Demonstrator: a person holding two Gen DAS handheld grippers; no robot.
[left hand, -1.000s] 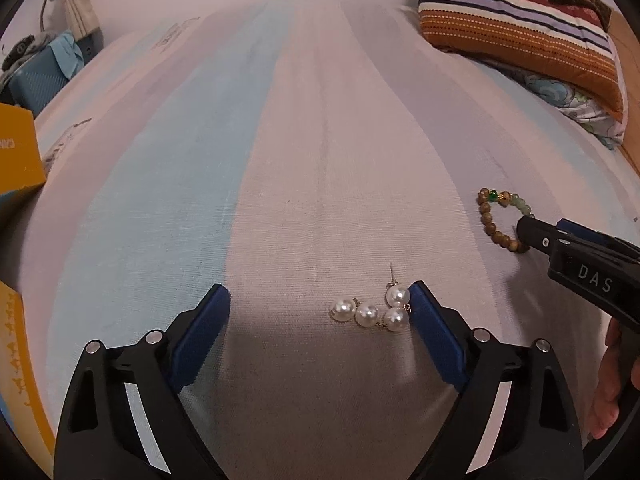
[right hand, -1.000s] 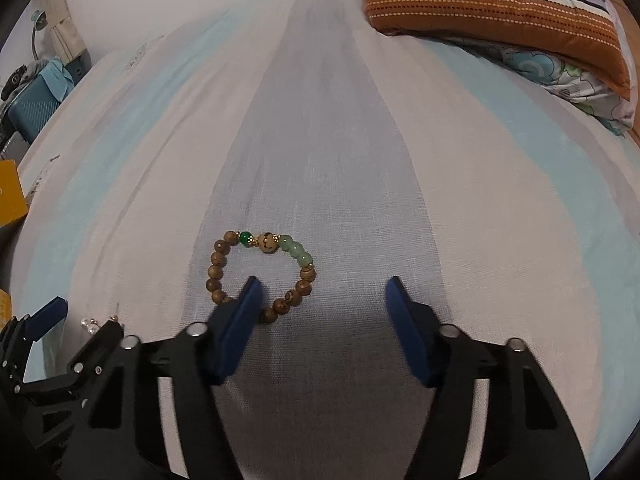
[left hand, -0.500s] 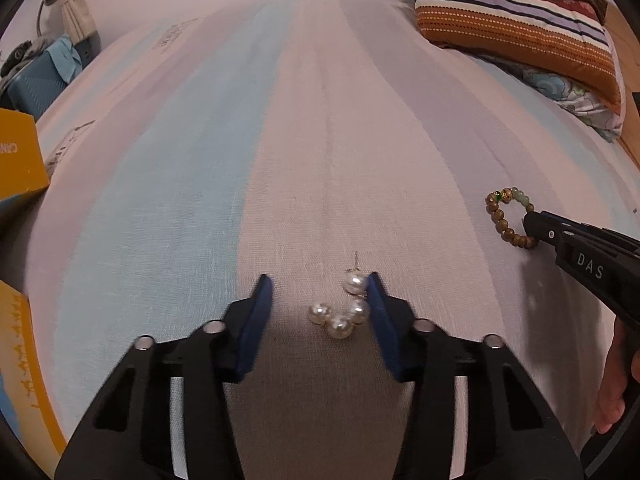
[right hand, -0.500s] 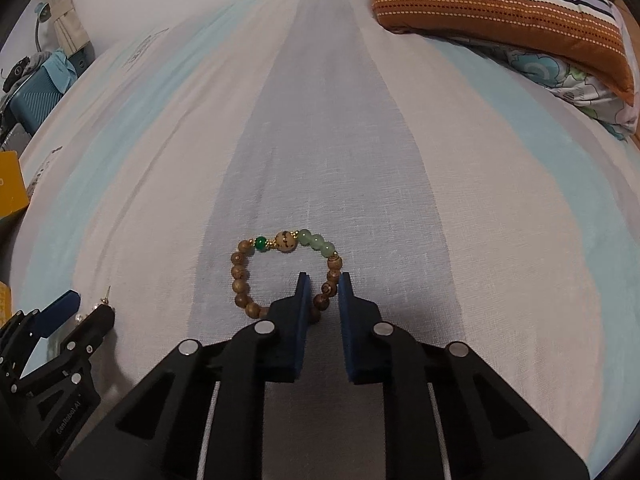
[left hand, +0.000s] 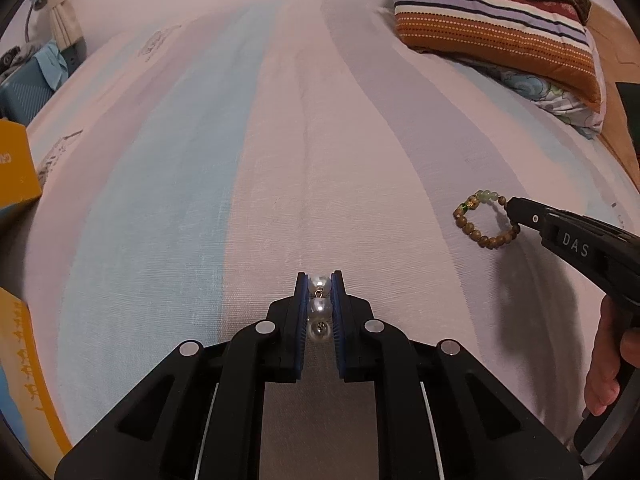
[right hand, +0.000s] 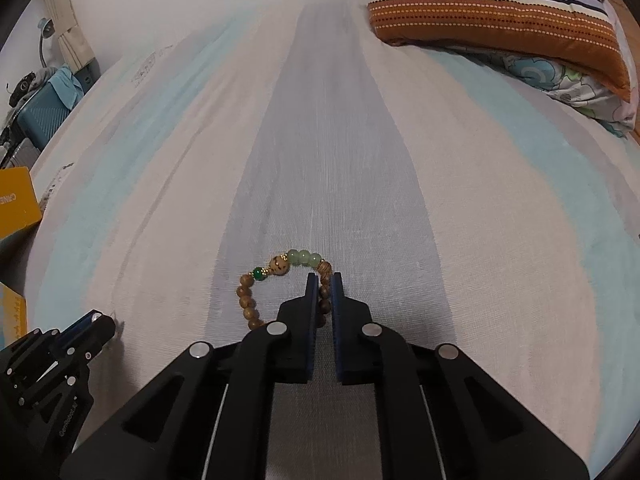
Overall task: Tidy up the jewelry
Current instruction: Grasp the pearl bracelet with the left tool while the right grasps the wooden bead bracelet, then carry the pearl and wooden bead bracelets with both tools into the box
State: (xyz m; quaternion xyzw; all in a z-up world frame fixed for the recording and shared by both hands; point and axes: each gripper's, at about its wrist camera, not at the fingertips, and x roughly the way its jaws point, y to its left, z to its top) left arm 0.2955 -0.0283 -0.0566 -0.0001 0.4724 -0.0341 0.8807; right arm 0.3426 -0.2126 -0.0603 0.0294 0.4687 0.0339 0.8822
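1. The left gripper point(left hand: 319, 300) pinches the pearl earrings point(left hand: 319, 307) on the bed point(left hand: 248, 184); round pearls could squirt out when lifted.
2. The right gripper point(right hand: 323, 292) clamps the bead bracelet point(right hand: 280, 276); its elastic may snag the sheet.

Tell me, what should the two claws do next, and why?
Probably lift both a little, straight up. The left claw is shut on the pearl earrings, and the right claw is shut on the bead bracelet, both lying on the bed sheet.
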